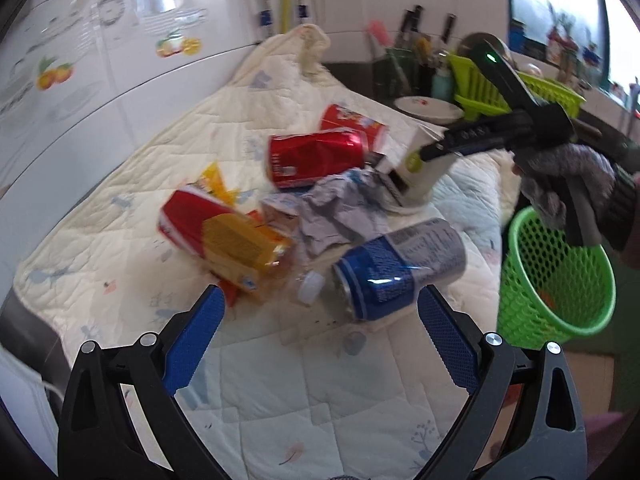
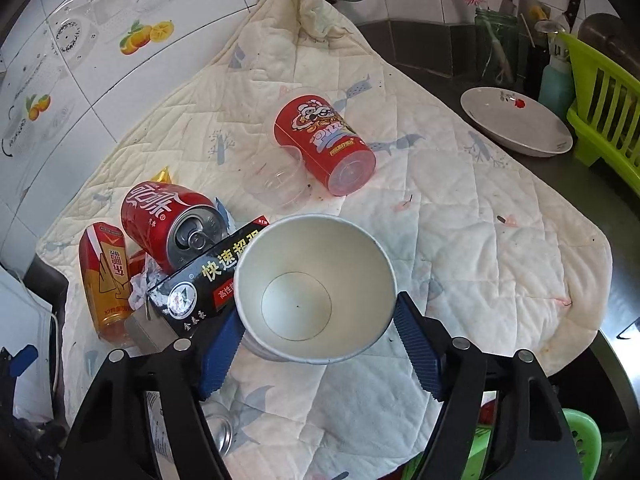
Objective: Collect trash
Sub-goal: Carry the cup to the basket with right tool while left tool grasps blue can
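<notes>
Paper cup (image 2: 316, 288) stands upright on the quilt (image 2: 480, 208), mouth up, directly between the right gripper (image 2: 320, 344) fingers; pads flank its wall, contact looks made. Bin (image 1: 556, 280) sits to the right. Left gripper (image 1: 320, 336) spread, empty, blue can (image 1: 396, 268) just ahead.

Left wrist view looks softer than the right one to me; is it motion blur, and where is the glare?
Left wrist view: smeared throughout, the red drink can and yellow carton lose their print, consistent with motion blur; window glare top right. Right wrist view: sharp, label text on the black cardboard box readable, white paper cup evenly lit. Both bend at the edges.
</notes>
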Tool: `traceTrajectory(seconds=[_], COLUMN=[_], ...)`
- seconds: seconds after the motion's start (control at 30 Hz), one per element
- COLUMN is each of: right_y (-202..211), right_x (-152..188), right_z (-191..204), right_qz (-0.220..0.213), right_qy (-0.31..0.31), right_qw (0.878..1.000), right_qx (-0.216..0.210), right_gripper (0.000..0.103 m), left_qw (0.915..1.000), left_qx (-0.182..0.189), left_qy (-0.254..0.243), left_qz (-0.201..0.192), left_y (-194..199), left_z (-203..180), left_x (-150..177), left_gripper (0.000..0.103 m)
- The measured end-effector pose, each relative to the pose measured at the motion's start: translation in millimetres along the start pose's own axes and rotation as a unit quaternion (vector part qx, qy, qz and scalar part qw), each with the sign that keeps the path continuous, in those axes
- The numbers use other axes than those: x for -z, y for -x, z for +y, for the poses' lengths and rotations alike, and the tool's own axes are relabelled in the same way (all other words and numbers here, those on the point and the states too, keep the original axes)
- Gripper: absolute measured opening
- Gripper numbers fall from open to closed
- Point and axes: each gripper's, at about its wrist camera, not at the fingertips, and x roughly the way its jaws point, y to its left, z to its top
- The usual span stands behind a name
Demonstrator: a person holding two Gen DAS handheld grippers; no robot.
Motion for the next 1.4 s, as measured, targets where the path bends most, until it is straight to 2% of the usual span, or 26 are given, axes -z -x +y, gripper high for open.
traceTrajectory(seconds=[0.13,0.17,0.33,0.43,0.6,0.8,0.97,1.1,1.13,1.23,1.4], right_y=[11,14,30,36,43,50,61,71,73,83,99], right_x=[1,1,3,6,13,22,30,41,43,56,86], right_z=[-1,-1,-1,-2,-7,-14,-19,-23,-23,-26,-38], right_qz=[-0.014,-0.017,-0.027,-0.029,-0.03,-0.029,-0.03,-0.03,-0.03,-0.03,-0.026], right_qy=[-0.005,-0.004,-0.003,-0.001,-0.006,-0.017,-0.025,-0.033,-0.034,-0.039,-0.055], right_qw=[1.0,1.0,1.0,0.999,0.999,0.998,0.997,0.997,0.996,0.996,0.992], right_qx=[0.004,0.005,0.013,0.019,0.035,0.051,0.063,0.07,0.072,0.078,0.111], right_gripper=[0.07,0.07,0.07,0.07,0.07,0.07,0.07,0.07,0.07,0.07,0.07], left_qw=[0.9973,0.9949,0.9833,0.9731,0.9499,0.9323,0.9285,0.9161,0.9152,0.9157,0.9224], left_qx=[0.036,0.055,0.098,0.135,0.197,0.235,0.242,0.255,0.255,0.258,0.244], left_qy=[-0.064,-0.085,-0.154,-0.187,-0.242,-0.27,-0.271,-0.296,-0.299,-0.29,-0.284], left_qz=[-0.004,-0.004,-0.006,0.002,0.023,0.054,0.075,0.089,0.091,0.103,0.095], left_y=[-11,-15,-36,-49,-66,-84,-97,-101,-103,-109,-102], left_z=[-16,-21,-35,-40,-46,-50,-50,-56,-57,-58,-62], left_x=[-7,-11,-26,-34,-43,-46,-42,-37,-37,-38,-33], left_gripper=[0.095,0.095,0.096,0.096,0.096,0.096,0.095,0.093,0.091,0.077,0.074])
